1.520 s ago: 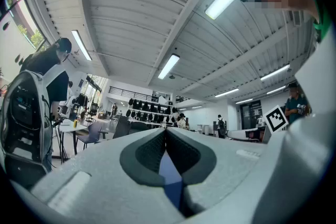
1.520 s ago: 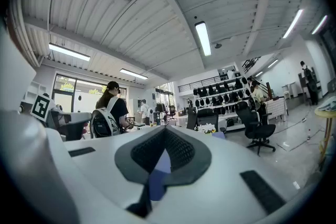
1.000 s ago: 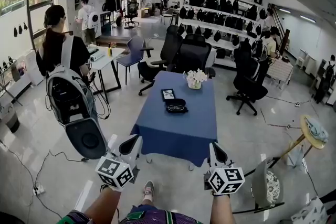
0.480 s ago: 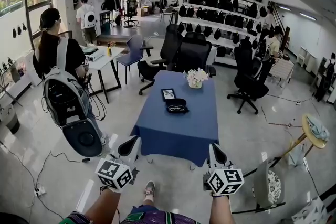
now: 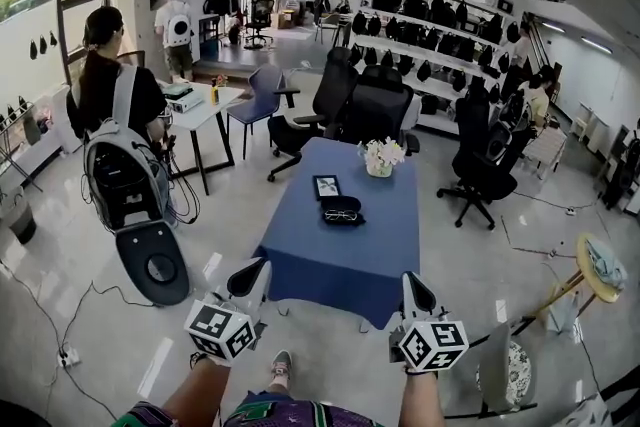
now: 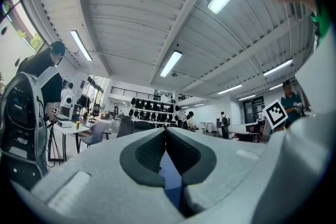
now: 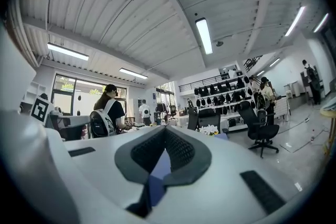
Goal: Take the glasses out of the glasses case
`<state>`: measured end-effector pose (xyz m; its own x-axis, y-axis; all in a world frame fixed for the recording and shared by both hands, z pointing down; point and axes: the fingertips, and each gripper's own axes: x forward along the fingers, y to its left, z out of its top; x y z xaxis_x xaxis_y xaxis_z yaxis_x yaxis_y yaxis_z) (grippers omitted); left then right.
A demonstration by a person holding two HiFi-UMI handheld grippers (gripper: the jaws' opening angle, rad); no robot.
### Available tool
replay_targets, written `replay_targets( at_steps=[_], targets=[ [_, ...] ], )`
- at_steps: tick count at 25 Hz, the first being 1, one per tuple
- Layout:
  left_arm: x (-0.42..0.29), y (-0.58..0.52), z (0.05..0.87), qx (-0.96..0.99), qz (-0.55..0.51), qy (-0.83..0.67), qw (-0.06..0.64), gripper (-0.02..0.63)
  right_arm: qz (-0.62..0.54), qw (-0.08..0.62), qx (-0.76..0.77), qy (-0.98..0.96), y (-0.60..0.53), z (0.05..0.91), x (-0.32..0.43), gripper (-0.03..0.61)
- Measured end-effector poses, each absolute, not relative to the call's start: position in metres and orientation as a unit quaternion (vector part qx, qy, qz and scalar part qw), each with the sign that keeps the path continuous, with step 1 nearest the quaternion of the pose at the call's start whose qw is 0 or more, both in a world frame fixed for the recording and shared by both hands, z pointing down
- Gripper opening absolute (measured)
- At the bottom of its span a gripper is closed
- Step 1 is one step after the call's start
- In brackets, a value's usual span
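Observation:
An open black glasses case lies on the blue-clothed table, and the glasses rest inside it. Both grippers hang low in the head view, well short of the table's near edge. My left gripper is shut with nothing in it. My right gripper is shut and empty too. In the left gripper view the left gripper has its jaws meeting at the tip. The right gripper shows the same in the right gripper view.
A small picture frame and a flower vase stand on the table beyond the case. A person with a backpack stands at the left by a white desk. Black office chairs crowd the far end; a round side table stands at the right.
The table has drawn slightly nearer and the view has shifted a little. Both grippers keep their place and stay shut.

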<state>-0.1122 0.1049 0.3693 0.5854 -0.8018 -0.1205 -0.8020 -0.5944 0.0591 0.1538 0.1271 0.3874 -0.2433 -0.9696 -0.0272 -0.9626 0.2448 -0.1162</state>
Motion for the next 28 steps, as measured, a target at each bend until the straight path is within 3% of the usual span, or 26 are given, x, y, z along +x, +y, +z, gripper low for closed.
replay_targets(
  at_steps=[28],
  targets=[
    [-0.097, -0.092, 0.355, -0.910, 0.060, 0.409, -0.014, 0.015, -0.040, 0.014, -0.634, 0.772, -0.053, 0.371, 0.163, 0.003]
  ],
)
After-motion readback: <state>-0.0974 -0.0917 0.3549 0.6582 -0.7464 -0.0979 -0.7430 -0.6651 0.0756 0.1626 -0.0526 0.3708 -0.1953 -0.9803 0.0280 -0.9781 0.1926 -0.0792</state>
